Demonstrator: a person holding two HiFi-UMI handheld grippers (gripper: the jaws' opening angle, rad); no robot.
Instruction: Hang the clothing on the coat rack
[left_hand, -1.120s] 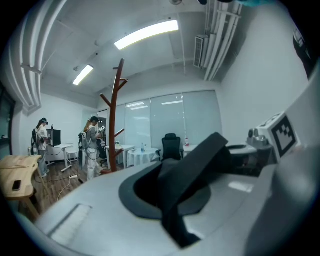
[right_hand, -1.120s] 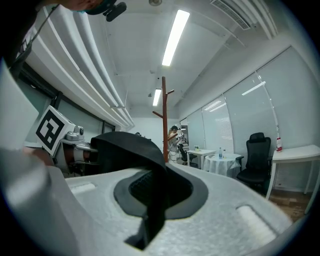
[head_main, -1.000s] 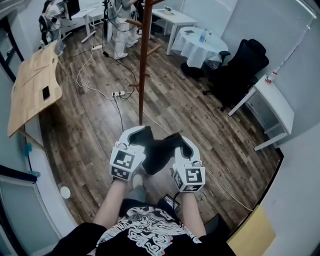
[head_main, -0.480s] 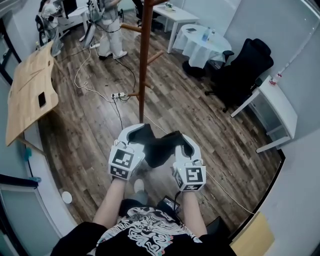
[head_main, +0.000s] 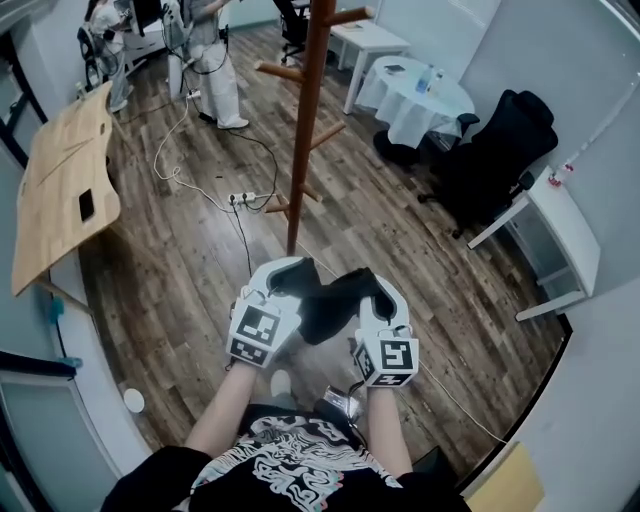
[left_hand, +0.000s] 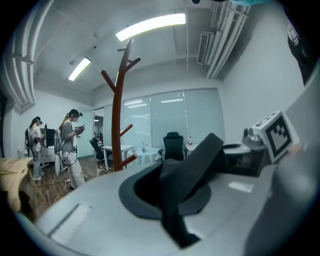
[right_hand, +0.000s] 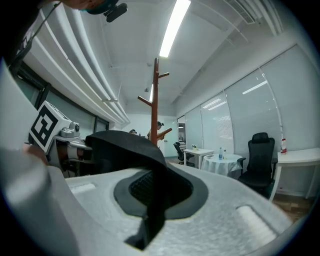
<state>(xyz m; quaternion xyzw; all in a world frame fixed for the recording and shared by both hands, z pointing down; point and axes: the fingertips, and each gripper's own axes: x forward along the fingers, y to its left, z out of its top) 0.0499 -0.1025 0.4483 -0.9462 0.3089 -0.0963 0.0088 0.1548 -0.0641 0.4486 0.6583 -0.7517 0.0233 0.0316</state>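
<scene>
Head view: I have left gripper (head_main: 283, 278) & right gripper (head_main: 375, 292) both clamped on black garment (head_main: 325, 305), held btwn them lower ctr; coat rack (head_main: 306, 120) upper ctr, apart from it.

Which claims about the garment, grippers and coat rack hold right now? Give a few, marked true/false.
1. Both the left gripper and right gripper are shut on the black garment. True.
2. The black garment hangs on the coat rack. False: it spans between the grippers, and the rack's visible pegs are bare.
3. The coat rack stands on the wood floor ahead of the person. True.
4. The right gripper is open and empty. False: it pinches the garment.
5. The round table has a red cloth. False: white.
</scene>
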